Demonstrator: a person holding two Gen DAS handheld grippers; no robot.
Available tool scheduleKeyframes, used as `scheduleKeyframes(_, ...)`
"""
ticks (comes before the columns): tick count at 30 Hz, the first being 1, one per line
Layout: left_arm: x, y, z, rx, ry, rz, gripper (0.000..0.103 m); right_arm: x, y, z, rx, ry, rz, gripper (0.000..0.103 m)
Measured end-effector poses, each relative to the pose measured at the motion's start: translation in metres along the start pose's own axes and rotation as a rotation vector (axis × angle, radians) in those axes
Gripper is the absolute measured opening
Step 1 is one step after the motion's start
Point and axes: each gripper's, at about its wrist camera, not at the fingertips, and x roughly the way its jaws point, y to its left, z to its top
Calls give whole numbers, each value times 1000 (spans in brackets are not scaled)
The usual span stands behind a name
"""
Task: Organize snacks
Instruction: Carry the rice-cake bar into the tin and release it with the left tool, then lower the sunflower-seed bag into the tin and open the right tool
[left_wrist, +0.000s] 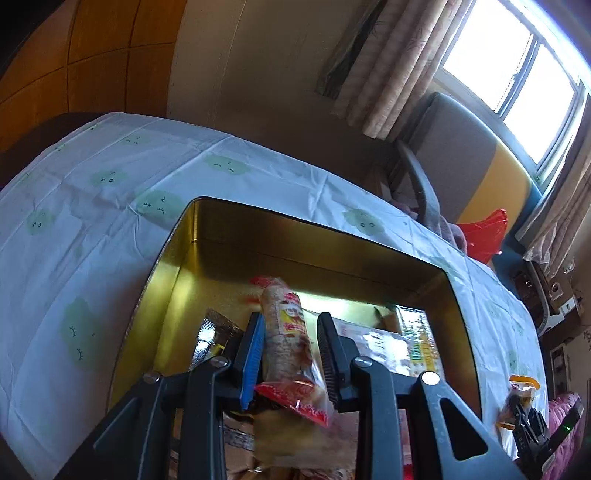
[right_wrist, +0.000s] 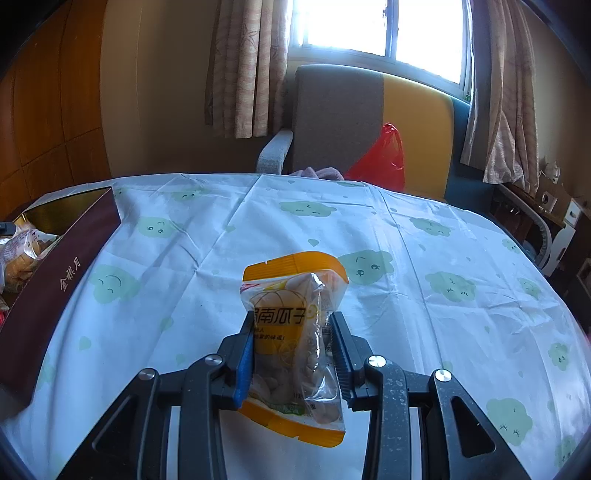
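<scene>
Left wrist view first: your left gripper (left_wrist: 291, 354) is clamped on a red-trimmed biscuit pack (left_wrist: 286, 332), the blue pad on one side and the black ribbed finger on the other pressing its clear wrapper. You hold it over the open gold-lined box (left_wrist: 177, 266), which already has several wrapped snacks lying in its near half; the far half of the box floor is bare. The box sits on the cloud-print tablecloth (left_wrist: 110, 206), towards the near edge of the tabletop. At the right edge of this view your other gripper shows small, carrying its orange packet.

You appear to be at the placing step with this hand. The next move calls for lowering the pack into bare floor, then easing the fingers apart so it drops flat, not on end.

Right wrist view: your right gripper (right_wrist: 291, 350) is closed on a pumpkin seed packet (right_wrist: 295, 328), held upright and clear of the cloth near the middle of the tabletop. The box, maroon outside, stands well apart at the left edge of the tabletop. This packet has yet to go in; you will need to carry it leftwards over the maroon wall, keeping clear of your left hand.
</scene>
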Motion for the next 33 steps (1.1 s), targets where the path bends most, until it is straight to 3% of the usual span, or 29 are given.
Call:
scheduleKeyframes(6,-6,7,0,-15,-9,14,37,1,2,1,-10,3,-6,38)
scheduleKeyframes(12,-11,0,-13,40,-9,75,37,1,2,0,-10,4,-6,38)
scheduleKeyframes(16,-21,-4,-24,48,-31,60,38,0,2,0,-11,-2,-8,38)
scheduleKeyframes(24,-51,-18,-52,76,-82,3,61,2,7,4,-38,29,13,38)
scheduleKeyframes(33,-72,-39,-81,143,-87,-5,62,-21,39,13,-73,24,98,38)
